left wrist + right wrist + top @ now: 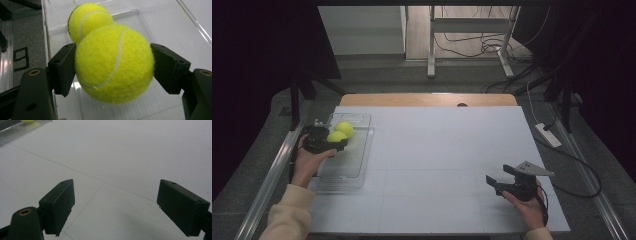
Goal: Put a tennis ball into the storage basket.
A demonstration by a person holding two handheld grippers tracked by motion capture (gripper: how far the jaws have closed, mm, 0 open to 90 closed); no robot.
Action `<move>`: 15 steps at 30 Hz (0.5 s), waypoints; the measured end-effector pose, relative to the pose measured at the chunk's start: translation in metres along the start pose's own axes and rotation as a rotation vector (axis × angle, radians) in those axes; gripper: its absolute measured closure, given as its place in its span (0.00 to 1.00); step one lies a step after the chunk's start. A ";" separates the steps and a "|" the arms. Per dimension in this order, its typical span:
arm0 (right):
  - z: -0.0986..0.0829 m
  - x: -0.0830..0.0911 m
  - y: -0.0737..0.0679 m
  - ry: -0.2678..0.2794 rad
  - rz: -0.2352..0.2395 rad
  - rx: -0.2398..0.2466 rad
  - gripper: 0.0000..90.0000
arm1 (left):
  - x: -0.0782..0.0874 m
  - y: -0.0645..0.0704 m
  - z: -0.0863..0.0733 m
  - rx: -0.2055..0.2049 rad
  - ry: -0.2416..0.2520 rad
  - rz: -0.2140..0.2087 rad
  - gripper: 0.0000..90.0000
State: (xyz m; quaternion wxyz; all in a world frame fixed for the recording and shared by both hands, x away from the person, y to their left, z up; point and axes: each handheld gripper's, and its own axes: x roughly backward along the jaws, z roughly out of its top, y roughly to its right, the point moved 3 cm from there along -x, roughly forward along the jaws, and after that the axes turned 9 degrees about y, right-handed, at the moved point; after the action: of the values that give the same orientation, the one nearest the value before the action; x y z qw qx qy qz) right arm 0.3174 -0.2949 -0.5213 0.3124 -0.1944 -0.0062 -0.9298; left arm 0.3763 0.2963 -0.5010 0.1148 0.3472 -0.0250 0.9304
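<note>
Left gripper (113, 68) clamped on a tennis ball (113, 63), held above the clear tray (360, 150) beside a second ball (344, 128), likely for setting down there. Right gripper (115, 205) spread wide, idle over the table (437, 145).

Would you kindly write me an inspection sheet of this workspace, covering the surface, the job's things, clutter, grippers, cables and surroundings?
Surface: white table, seams across it, wooden edge at the far side.
Job's things: two tennis balls; the held ball sits between the left jaws above the clear tray; the second ball lies behind it in the tray.
Clutter: nothing seen.
Grippers: left hand-held gripper shut on the held ball; right hand-held gripper open and holding nothing, low over the table at the near right.
Cables: loose cables on the floor beyond the table; a white power strip at the right.
Surroundings: dark curtains on both sides, metal frame legs behind.
</note>
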 end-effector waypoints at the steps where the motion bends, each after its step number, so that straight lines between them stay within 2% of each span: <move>1: 0.000 0.000 0.000 -0.001 0.000 0.001 0.17 | 0.000 -0.001 0.000 0.003 -0.001 0.004 0.29; 7: 0.000 0.000 0.000 -0.001 0.001 0.001 0.17 | 0.000 -0.002 0.000 0.014 -0.001 0.018 0.27; 8: 0.000 0.000 0.000 -0.001 0.001 0.001 0.17 | 0.001 -0.003 0.001 0.024 0.012 0.028 0.27; 9: 0.000 0.000 0.000 -0.002 0.001 0.001 0.17 | 0.003 -0.002 0.003 0.037 0.023 0.018 0.22; 11: 0.000 0.000 0.000 -0.002 0.001 0.001 0.17 | 0.007 -0.001 0.005 0.034 0.041 0.013 0.17; 15: 0.000 0.000 0.000 -0.002 0.001 0.002 0.17 | 0.012 0.001 0.007 0.045 0.078 -0.003 0.16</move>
State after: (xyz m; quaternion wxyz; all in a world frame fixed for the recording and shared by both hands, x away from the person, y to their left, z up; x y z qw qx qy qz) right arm 0.3173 -0.2946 -0.5214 0.3133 -0.1950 -0.0075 -0.9294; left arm 0.3720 0.2971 -0.4876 0.1091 0.3130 0.0008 0.9434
